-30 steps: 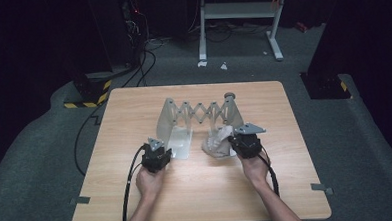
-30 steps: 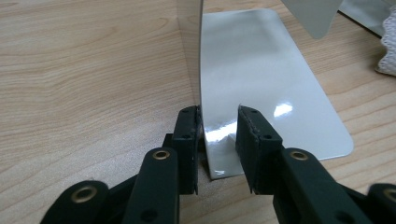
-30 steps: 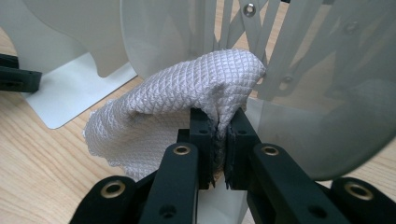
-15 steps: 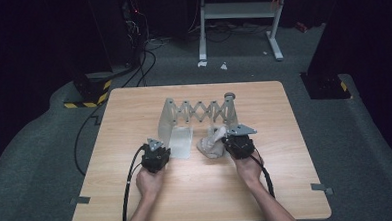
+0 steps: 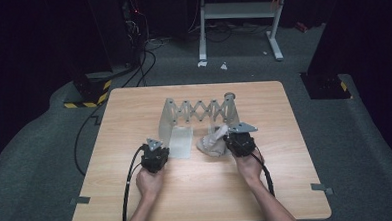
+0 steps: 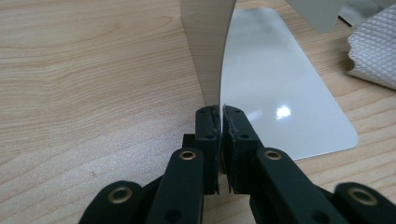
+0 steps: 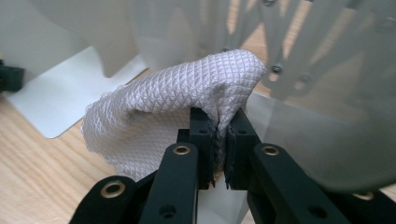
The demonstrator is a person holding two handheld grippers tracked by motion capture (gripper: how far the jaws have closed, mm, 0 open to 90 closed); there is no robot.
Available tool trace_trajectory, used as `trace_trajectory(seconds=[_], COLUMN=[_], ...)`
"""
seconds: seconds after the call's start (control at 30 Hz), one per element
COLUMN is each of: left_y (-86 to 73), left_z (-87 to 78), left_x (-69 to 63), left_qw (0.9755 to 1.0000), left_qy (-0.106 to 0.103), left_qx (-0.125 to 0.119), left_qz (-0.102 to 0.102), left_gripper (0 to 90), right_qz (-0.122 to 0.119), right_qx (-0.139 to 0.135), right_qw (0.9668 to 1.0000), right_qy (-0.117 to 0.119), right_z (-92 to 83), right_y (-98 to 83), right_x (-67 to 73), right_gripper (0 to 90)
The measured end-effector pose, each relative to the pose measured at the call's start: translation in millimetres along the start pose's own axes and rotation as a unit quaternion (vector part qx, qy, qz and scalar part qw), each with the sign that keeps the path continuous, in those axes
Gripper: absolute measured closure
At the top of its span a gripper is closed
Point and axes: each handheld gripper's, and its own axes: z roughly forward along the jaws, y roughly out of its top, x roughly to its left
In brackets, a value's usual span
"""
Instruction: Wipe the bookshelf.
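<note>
Both grippers clamped at an expanding bookend rack on a wooden table

The table (image 5: 137,193) carries the grey scissor-link rack (image 5: 199,110) near its centre. At the rack's 7 o'clock, the left gripper (image 6: 221,122) has just been closing and now pinches the edge of the base plate (image 6: 275,84). At 5 o'clock, the right gripper (image 7: 220,135) is clamped on a quilted white cloth (image 7: 177,93), bunched just beside the rack.

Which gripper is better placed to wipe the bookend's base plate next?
Right. The right gripper is shut on the cloth, beside the base plate. The left gripper is occupied, clamped on the upright plate's edge, steadying the rack.
</note>
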Motion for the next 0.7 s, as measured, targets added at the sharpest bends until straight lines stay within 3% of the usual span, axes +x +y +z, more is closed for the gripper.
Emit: trace_trajectory(seconds=[0.17, 0.4, 0.7], left_y=[-0.3, -0.5, -0.7], left_z=[-0.1, -0.3, -0.5], left_x=[-0.2, -1.0, -1.6], left_qw=[1.0000, 1.0000, 1.0000], left_qy=[-0.003, -0.004, -0.007], left_qx=[0.000, 0.000, 0.000], left_qz=[-0.001, 0.000, -0.002], left_gripper=[84.9, 84.9, 84.8], right_qz=[0.012, -0.010, -0.005], right_qx=[-0.001, -0.017, -0.039], right_qw=[0.9999, 0.9998, 0.9992], right_qy=[-0.010, -0.003, 0.005], right_z=[-2.3, -8.2, -17.1], right_y=[-1.1, 3.8, 16.4], right_x=[-9.6, 5.7, 8.8], right_gripper=[84.5, 84.5, 84.5])
